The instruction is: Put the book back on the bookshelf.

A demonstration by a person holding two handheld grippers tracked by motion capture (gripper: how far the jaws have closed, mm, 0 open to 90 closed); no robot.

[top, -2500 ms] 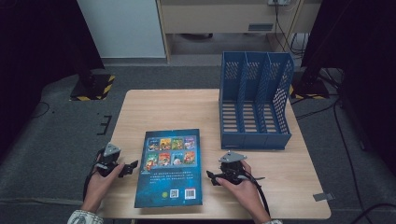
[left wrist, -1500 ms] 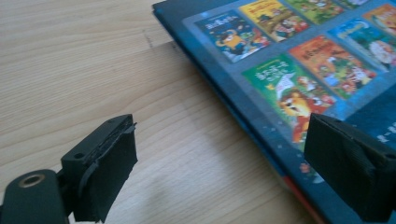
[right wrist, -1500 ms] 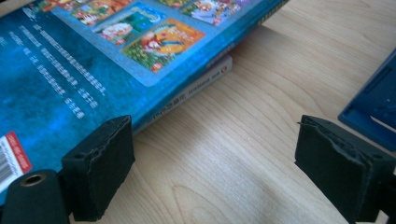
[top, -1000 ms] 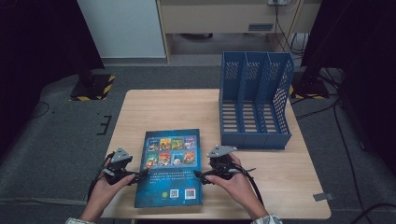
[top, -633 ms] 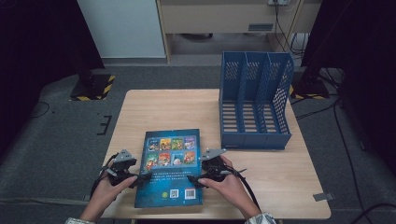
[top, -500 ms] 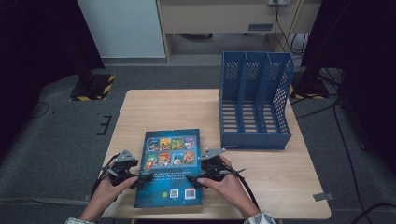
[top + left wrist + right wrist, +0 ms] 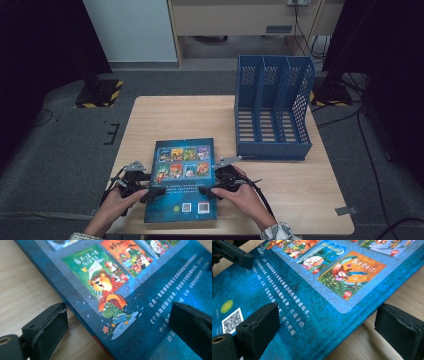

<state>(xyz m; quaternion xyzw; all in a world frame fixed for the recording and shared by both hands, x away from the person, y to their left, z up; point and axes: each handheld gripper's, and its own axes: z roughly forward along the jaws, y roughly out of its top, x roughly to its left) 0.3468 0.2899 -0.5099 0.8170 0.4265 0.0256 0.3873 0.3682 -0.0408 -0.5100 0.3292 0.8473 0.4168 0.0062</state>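
Book [image 7: 182,180] flat on desk [image 7: 200,117] at near edge, long axis twelve to six. Left hand-held gripper [image 7: 152,191] at its nine o'clock edge, jaws just widened, straddling that edge unclamped. Right hand-held gripper [image 7: 206,190] at three o'clock, likewise agape astride the edge; both equally near.

Wooden table [image 7: 175,117] — book [image 7: 182,200], file rack [image 7: 272,145]

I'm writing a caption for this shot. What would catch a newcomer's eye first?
A blue picture book lies flat at the table's near edge, its cover tiles bright. The left tongs and right tongs sit open, one straddling each side edge of it. Behind, at the far right, stands an empty blue file rack.
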